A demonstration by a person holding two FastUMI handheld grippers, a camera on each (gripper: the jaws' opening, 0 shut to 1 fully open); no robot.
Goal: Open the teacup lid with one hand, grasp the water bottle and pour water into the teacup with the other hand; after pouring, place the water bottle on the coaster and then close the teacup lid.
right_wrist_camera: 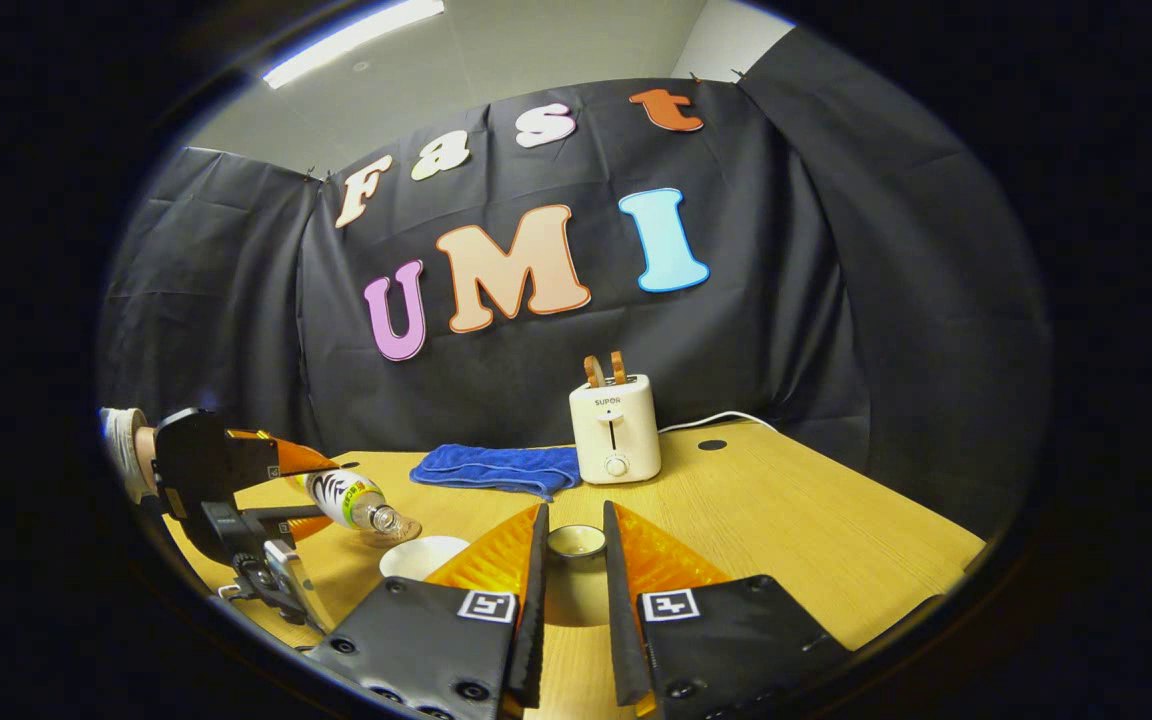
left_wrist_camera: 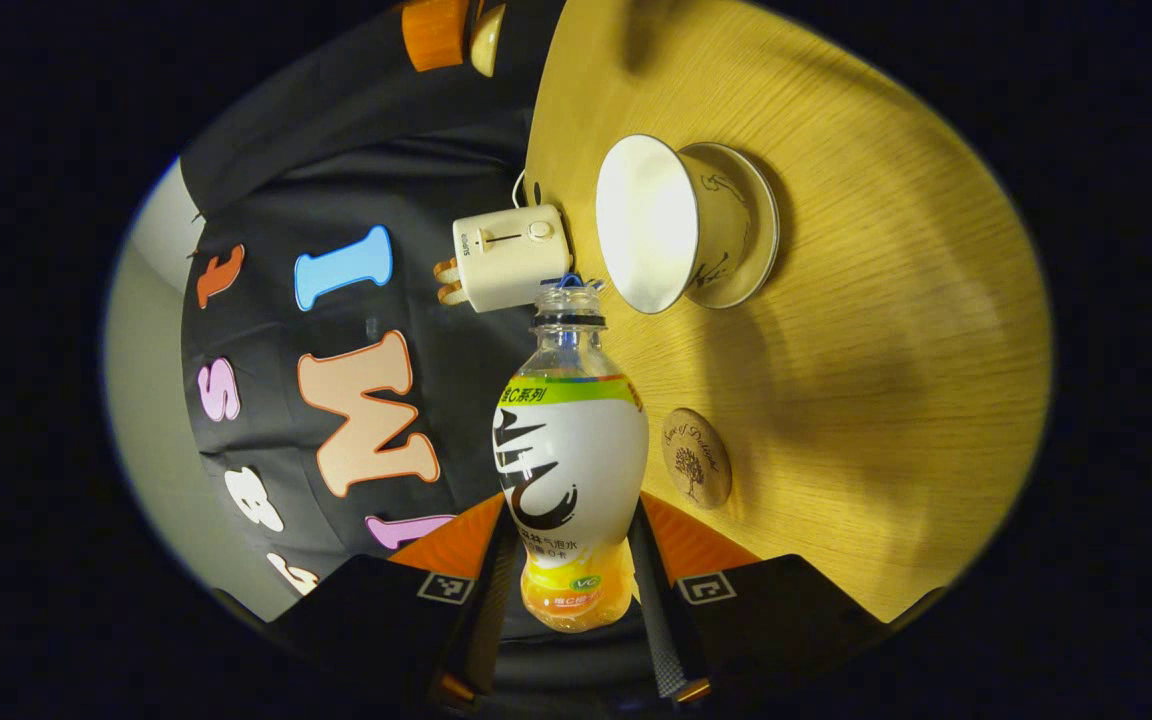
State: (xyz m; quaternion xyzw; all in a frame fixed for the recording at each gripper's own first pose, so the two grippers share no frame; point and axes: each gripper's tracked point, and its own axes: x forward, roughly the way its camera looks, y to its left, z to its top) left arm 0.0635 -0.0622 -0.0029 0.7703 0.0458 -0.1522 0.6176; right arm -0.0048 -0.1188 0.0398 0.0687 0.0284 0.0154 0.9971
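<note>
Wooden tabletop [right_wrist_camera: 786, 530]: toaster [right_wrist_camera: 615, 428], blue cloth [right_wrist_camera: 496, 468], coaster [left_wrist_camera: 697, 457], teacup [left_wrist_camera: 681, 224]. Left gripper [left_wrist_camera: 570, 530] fingers clamp water bottle [left_wrist_camera: 568, 470]; right gripper [right_wrist_camera: 576, 545] fingers pinch lid [right_wrist_camera: 576, 541].

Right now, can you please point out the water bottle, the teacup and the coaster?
water bottle [left_wrist_camera: 570, 450]: left gripper view, on its label.
teacup [left_wrist_camera: 641, 225]: left gripper view, on the inside of its open bowl.
coaster [left_wrist_camera: 697, 457]: left gripper view, on its printed top face.

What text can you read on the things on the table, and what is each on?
"SUPOR": on the front of the toaster.
On the water bottle: label print too small and warped to read.
On the coaster: engraved script above a tree, too small to read.
On the teacup: dark markings, not legible.
</note>
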